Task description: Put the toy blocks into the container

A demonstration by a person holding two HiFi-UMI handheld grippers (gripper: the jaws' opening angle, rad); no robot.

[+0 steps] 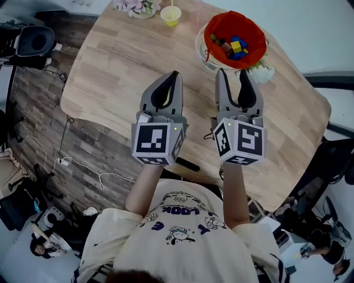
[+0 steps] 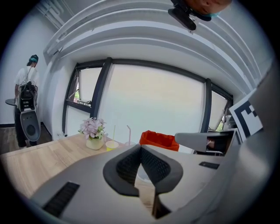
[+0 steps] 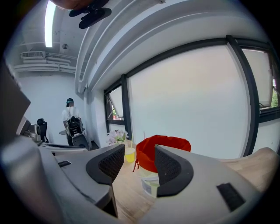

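Observation:
A white tub lined with a red bag (image 1: 220, 23) stands at the far right of the wooden table (image 1: 121, 66). Several coloured toy blocks (image 1: 232, 46) lie inside it. My left gripper (image 1: 176, 74) hovers over the table's middle, shut, with nothing between its pads. My right gripper (image 1: 233, 74) is beside it, just short of the tub, open and empty. In the left gripper view the jaws (image 2: 141, 151) meet, and the red bag (image 2: 159, 139) shows beyond them. Straight ahead between the open jaws in the right gripper view (image 3: 139, 162) stands the tub (image 3: 162, 151).
A yellow cup (image 1: 171, 15) and a small pot of flowers (image 1: 135, 6) stand at the table's far edge. Cables and a power strip (image 1: 63, 161) lie on the floor at left. A person (image 2: 26, 87) stands far off in the room.

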